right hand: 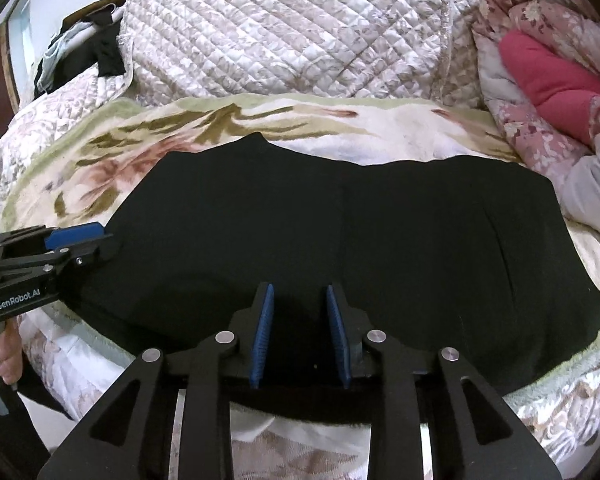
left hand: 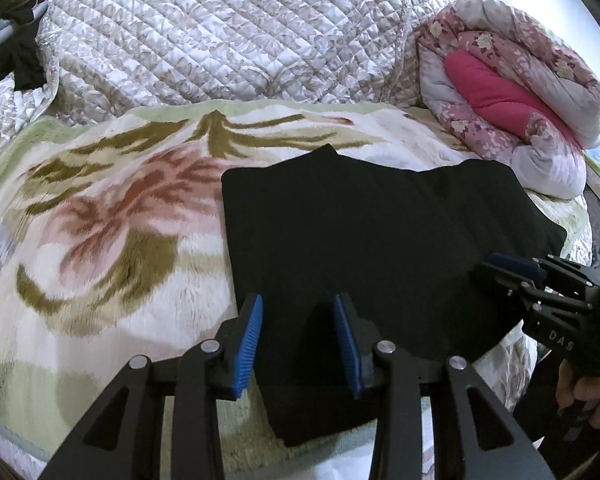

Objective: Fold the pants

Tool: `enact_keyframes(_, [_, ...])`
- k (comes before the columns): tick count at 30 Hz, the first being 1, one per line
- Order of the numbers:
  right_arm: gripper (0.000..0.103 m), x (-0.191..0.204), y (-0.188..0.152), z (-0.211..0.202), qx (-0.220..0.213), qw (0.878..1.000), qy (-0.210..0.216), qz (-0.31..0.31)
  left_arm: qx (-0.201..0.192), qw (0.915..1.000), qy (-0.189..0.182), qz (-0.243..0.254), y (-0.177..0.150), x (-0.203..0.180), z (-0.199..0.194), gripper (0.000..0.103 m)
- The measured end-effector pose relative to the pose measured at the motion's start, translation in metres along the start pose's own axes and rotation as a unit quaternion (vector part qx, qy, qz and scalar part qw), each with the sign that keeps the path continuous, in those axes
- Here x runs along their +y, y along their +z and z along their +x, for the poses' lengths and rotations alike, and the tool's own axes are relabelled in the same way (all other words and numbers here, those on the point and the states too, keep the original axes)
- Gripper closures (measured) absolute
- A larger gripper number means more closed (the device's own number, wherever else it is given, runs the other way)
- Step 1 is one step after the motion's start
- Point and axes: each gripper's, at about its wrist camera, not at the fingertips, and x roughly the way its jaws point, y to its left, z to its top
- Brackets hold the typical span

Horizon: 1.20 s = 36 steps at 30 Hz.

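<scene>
Black pants [left hand: 360, 232] lie folded flat on a floral fleece blanket [left hand: 100, 232] on the bed. They also show in the right wrist view [right hand: 340, 232]. My left gripper [left hand: 298, 304] is open above the near left part of the pants, its blue pads apart and holding nothing. It also shows at the left edge of the right wrist view [right hand: 88, 236]. My right gripper [right hand: 300, 292] is open over the near edge of the pants. It also shows at the right of the left wrist view [left hand: 504, 266], by the pants' right edge.
A quilted floral bedspread [left hand: 220, 32] rises behind the blanket [right hand: 380, 128]. A rolled pink floral duvet with a red lining [left hand: 512, 92] lies at the back right. Dark clothes [right hand: 104, 48] hang at the back left. The bed's front edge is just under the grippers.
</scene>
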Motion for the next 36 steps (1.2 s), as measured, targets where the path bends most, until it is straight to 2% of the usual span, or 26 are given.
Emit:
enact_keyframes(6, [0.075,0.006,-0.006,-0.018,-0.029,1.000,0.002,0.002,-0.010,0.9998,-0.003,-0.014,-0.003,0.000,-0.014,0.063])
enact_keyframes(10, [0.075,0.007,-0.011,-0.009,-0.004,1.000,-0.007,-0.003,-0.012,0.9997,-0.015,-0.015,-0.008,-0.002,-0.017,0.064])
enact_keyframes(13, [0.075,0.001,-0.010,-0.011,-0.010,1.000,-0.017,0.012,0.002,1.0000,-0.006,-0.003,-0.014,-0.004,-0.010,0.064])
enact_keyframes(17, [0.075,-0.012,-0.010,-0.013,-0.010,0.999,-0.024,0.040,-0.002,1.0000,-0.004,-0.004,-0.015,-0.004,-0.011,0.064])
enact_keyframes(22, [0.075,-0.028,-0.011,-0.017,-0.014,0.996,-0.052,0.067,-0.009,0.9999,0.004,0.001,-0.022,-0.007,-0.013,0.064])
enact_keyframes(27, [0.075,-0.074,-0.015,-0.029,-0.035,0.984,-0.033,0.174,-0.010,0.9999,0.003,-0.003,-0.023,-0.008,-0.013,0.064])
enact_keyframes(29, [0.073,-0.087,-0.019,-0.038,-0.051,0.976,-0.042,0.206,-0.010,0.9999,0.003,-0.003,-0.023,-0.007,-0.013,0.064])
enact_keyframes(30, [0.064,-0.095,-0.022,-0.043,-0.060,0.972,-0.049,0.222,-0.010,0.9999,0.003,-0.004,-0.023,-0.007,-0.013,0.064])
enact_keyframes(31, [0.059,-0.105,-0.025,-0.050,-0.070,0.966,-0.056,0.242,-0.010,0.9999,0.002,-0.004,-0.023,-0.007,-0.013,0.064])
enact_keyframes(35, [0.055,-0.136,-0.030,-0.070,-0.114,0.943,-0.051,0.308,-0.009,0.9999,-0.003,-0.008,-0.023,-0.006,-0.013,0.064])
enact_keyframes(36, [0.047,-0.140,-0.030,-0.075,-0.128,0.938,-0.063,0.317,-0.009,0.9999,-0.003,-0.007,-0.023,-0.005,-0.013,0.064])
